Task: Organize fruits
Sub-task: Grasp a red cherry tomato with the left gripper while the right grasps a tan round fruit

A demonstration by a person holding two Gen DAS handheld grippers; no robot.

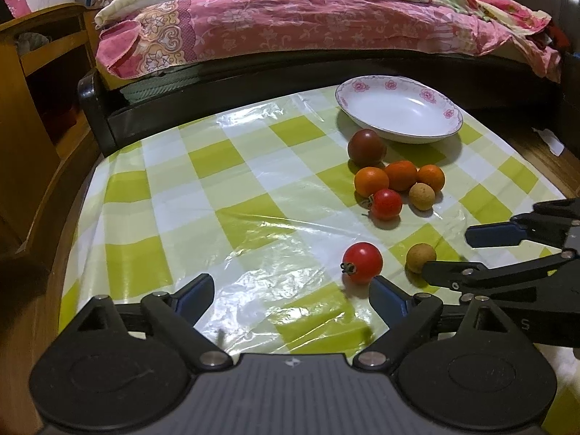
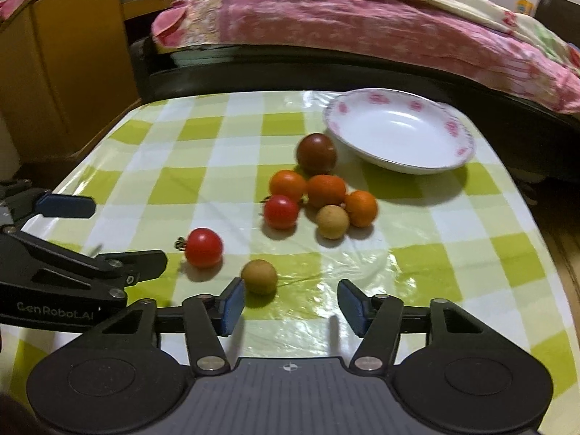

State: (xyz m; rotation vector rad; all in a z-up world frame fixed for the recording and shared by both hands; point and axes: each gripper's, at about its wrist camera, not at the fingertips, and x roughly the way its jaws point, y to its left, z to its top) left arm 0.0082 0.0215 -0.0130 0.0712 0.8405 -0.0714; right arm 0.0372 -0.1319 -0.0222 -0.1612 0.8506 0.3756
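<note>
Both grippers, left (image 1: 291, 295) and right (image 2: 290, 302), gape wide, holding nothing; fruits (image 2: 319, 195) sit beside the bowl (image 2: 398, 134).

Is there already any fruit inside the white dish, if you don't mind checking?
No, the white dish holds nothing; every fruit lies on the checked cloth.

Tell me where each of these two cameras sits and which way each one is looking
Left wrist: on the left tool, facing forward over the checked tablecloth toward the bed; its own open fingers show, and the right tool enters at right.
Right wrist: on the right tool, same heading; its open fingers show, with the left tool at left.
Both share the plate, the fruit cluster and the two nearer fruits.
</note>
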